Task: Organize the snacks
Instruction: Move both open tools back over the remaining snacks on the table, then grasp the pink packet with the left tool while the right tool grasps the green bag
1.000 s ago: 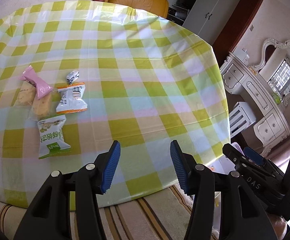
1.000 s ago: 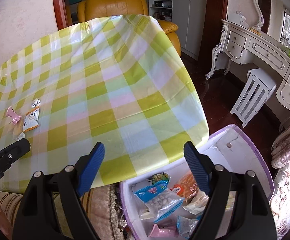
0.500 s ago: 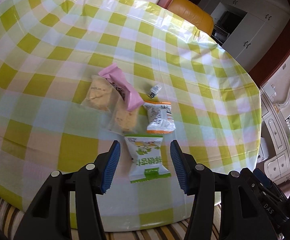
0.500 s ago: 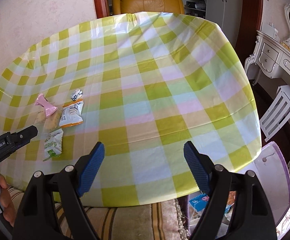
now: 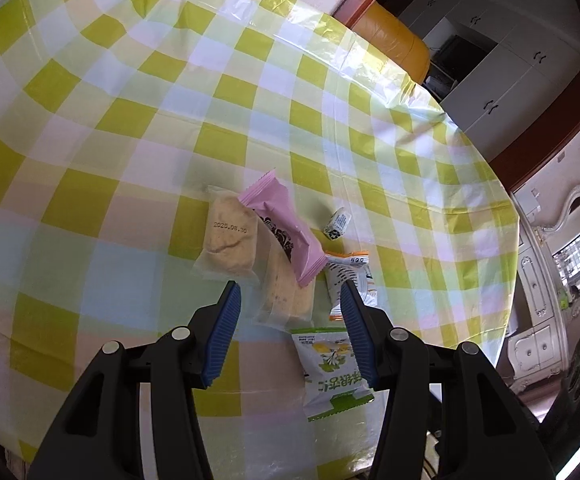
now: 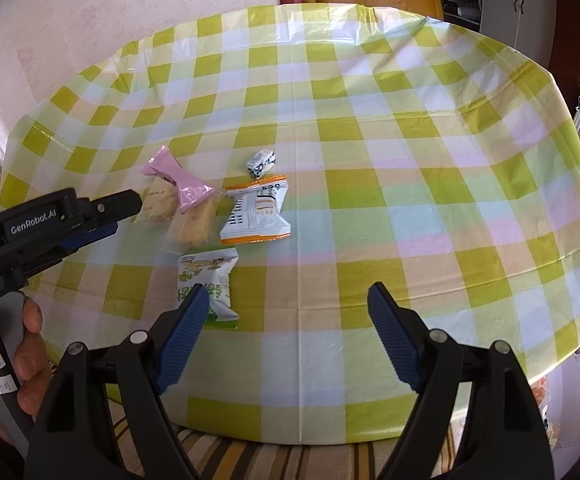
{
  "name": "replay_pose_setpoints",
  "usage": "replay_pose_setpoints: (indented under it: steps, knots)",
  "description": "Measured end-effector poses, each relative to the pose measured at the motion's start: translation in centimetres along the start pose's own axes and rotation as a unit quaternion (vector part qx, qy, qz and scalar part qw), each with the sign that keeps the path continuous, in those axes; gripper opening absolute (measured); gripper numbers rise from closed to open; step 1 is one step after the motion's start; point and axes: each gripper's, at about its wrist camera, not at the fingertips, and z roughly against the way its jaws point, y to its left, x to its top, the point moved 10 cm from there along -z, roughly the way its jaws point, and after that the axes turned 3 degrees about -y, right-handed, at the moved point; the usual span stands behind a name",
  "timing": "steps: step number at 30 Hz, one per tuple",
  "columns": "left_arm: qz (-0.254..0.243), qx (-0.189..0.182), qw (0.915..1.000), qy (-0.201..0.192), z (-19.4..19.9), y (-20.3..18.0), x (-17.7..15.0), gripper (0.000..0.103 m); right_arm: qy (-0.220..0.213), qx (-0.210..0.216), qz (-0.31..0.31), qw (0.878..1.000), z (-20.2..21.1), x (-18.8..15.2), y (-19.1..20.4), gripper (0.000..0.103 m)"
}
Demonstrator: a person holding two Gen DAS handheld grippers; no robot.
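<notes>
Two grippers, ribbed blue pads apart, nothing clamped: left gripper (image 5: 290,312) above a clear-wrapped biscuit (image 5: 286,292); right gripper (image 6: 290,320) over glossy checked tablecloth (image 6: 410,160). Crinkly snack packets cluster: pink wrapper (image 5: 286,224), green pouch (image 6: 206,280), orange-edged sachet (image 6: 256,216).

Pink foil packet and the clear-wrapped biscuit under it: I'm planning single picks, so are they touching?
Touching. The left wrist view shows the pink foil packet lying across the clear-wrapped biscuit, overlapping it with no gap.

"2025.08.30" on clear cake wrapper (image 5: 230,236); "GenRobot.AI" on left hand-held gripper (image 6: 102,220)
</notes>
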Motion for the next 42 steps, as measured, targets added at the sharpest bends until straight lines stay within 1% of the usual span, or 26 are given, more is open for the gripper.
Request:
replay_pose_setpoints:
  steps: [2,6,8,14,18,19,21,22,24,25,26,27,29,36,42]
  knots:
    - [0.009,-0.018,0.9998,0.008,-0.8,-0.3,0.7,0.05,0.007,0.006,0.008,1.0,-0.6,-0.1,1.1,0.081]
    - [0.006,-0.037,0.999,0.024,-2.6,-1.0,1.8,0.05,0.018,0.011,0.019,1.0,-1.7,-0.3,2.6,0.081]
    - [0.008,-0.033,0.9989,0.031,-3.6,-0.9,2.3,0.049,0.024,0.011,0.025,0.999,-2.2,-0.4,3.1,0.081]
    - [0.02,-0.044,0.9969,0.063,-6.5,-0.9,2.7,0.049,0.039,0.014,0.039,0.998,-3.7,-0.5,4.3,0.081]
    - [0.021,-0.035,0.9965,0.072,-7.8,-0.4,2.8,0.048,0.049,0.012,0.043,0.998,-4.9,-0.6,4.7,0.081]
    - [0.021,-0.034,0.9962,0.078,-8.1,-0.3,2.8,0.042,0.051,0.013,0.043,0.998,-5.1,-0.5,4.8,0.081]
    - [0.013,-0.031,0.9958,0.084,-8.6,-0.2,2.7,0.035,0.057,0.018,0.042,0.997,-5.6,-0.6,4.9,0.081]
    - [0.008,-0.029,0.9959,0.085,-8.6,0.0,2.6,0.029,0.058,0.019,0.043,0.997,-5.7,-0.6,5.0,0.081]
    - [0.001,-0.028,0.9961,0.083,-8.6,0.1,2.5,0.026,0.062,0.022,0.047,0.997,-6.0,-0.7,5.3,0.074]
    - [-0.001,-0.029,0.9963,0.081,-8.5,0.1,2.5,0.025,0.066,0.024,0.047,0.996,-6.2,-0.9,5.4,0.06]
    - [-0.004,-0.027,0.9966,0.078,-8.4,0.1,2.5,0.024,0.07,0.027,0.046,0.996,-6.4,-1.0,5.4,0.052]
    - [-0.009,-0.024,0.9969,0.074,-8.2,0.2,2.6,0.021,0.074,0.028,0.044,0.996,-6.5,-1.2,5.4,0.05]
    - [-0.017,-0.017,0.9975,0.067,-7.9,0.2,2.7,0.02,0.075,0.027,0.041,0.996,-6.6,-1.4,5.2,0.042]
    - [-0.026,-0.002,0.9988,0.041,-6.3,0.4,2.8,0.018,0.069,0.031,0.036,0.996,-6.4,-1.5,5.1,0.039]
    - [-0.028,0.007,0.9995,0.016,-4.2,0.4,2.9,0.018,0.054,0.02,0.035,0.998,-5.5,-1.1,4.5,0.038]
